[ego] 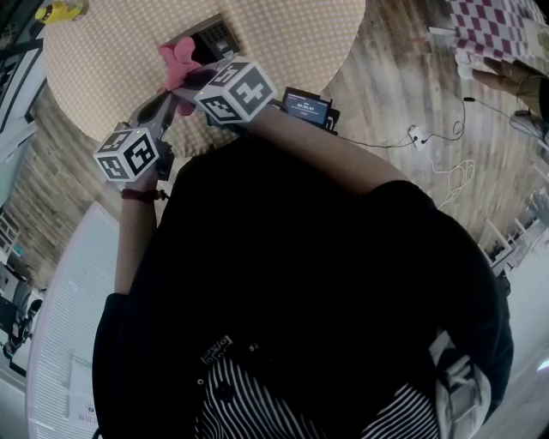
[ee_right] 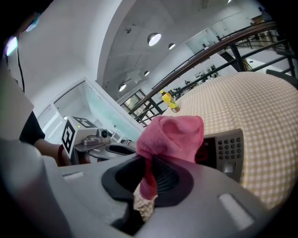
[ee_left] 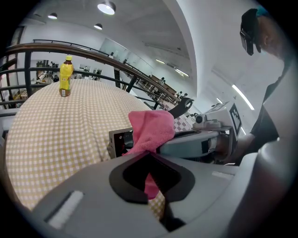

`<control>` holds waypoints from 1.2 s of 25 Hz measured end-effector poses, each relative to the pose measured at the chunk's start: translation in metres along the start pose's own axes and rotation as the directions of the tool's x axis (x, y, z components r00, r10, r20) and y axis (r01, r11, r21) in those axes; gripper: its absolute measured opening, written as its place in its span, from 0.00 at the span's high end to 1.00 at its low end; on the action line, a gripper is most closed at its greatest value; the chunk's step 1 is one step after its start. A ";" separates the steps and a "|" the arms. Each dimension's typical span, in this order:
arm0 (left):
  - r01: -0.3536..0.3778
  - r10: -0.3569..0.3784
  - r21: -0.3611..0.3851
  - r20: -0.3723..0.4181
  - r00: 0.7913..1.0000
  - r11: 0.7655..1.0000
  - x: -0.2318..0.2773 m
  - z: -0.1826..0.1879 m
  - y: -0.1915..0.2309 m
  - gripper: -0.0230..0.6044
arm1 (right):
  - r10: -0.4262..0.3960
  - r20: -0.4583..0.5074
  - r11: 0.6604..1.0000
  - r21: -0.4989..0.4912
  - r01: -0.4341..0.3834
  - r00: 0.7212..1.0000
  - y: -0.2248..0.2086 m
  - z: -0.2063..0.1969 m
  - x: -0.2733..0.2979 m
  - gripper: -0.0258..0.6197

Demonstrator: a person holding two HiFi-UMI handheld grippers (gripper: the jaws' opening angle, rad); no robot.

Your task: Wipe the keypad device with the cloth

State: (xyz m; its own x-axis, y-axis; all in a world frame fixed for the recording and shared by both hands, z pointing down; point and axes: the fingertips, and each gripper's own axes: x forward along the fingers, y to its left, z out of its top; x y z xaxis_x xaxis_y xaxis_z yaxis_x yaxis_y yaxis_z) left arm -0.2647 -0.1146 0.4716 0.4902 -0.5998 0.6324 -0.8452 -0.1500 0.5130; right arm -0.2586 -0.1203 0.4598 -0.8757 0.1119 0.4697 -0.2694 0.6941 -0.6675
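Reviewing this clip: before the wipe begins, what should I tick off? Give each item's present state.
1. Left gripper jaws shut on the pink cloth: ok.
2. Right gripper jaws shut on the same cloth: ok.
3. Keypad device in view on the checked table, just beyond the cloth: ok.
4. Cloth touching the device: cannot tell; the bunched cloth hides the near edge.
5. Yellow bottle stands well away from the device: ok.

Public hall: curved railing (ee_left: 93,52), ceiling downlights (ee_left: 106,7)
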 end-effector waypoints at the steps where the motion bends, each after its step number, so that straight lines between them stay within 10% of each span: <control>1: 0.006 -0.006 0.007 -0.005 1.000 1.000 0.002 0.001 0.000 0.96 | -0.001 0.002 1.000 0.002 0.001 1.000 -0.002 0.001 0.000 0.88; 13: 0.056 -0.050 0.163 -0.040 0.998 0.985 0.021 0.057 0.022 0.96 | -0.028 -0.004 0.998 0.047 0.028 1.000 -0.027 -0.001 0.005 0.88; 30: 0.064 0.001 0.366 -0.174 0.985 0.928 0.084 0.089 0.037 0.96 | -0.046 -0.303 0.994 0.081 0.074 0.952 -0.065 -0.085 0.022 0.88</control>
State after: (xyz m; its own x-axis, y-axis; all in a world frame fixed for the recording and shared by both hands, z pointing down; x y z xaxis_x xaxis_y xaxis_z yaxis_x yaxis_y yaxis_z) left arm -0.2739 -0.2407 0.4919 0.5193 -0.4542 0.7239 -0.8312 -0.4654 0.3042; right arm -0.2266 -0.1025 0.5621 -0.6997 0.2900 0.6529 -0.3647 0.6408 -0.6755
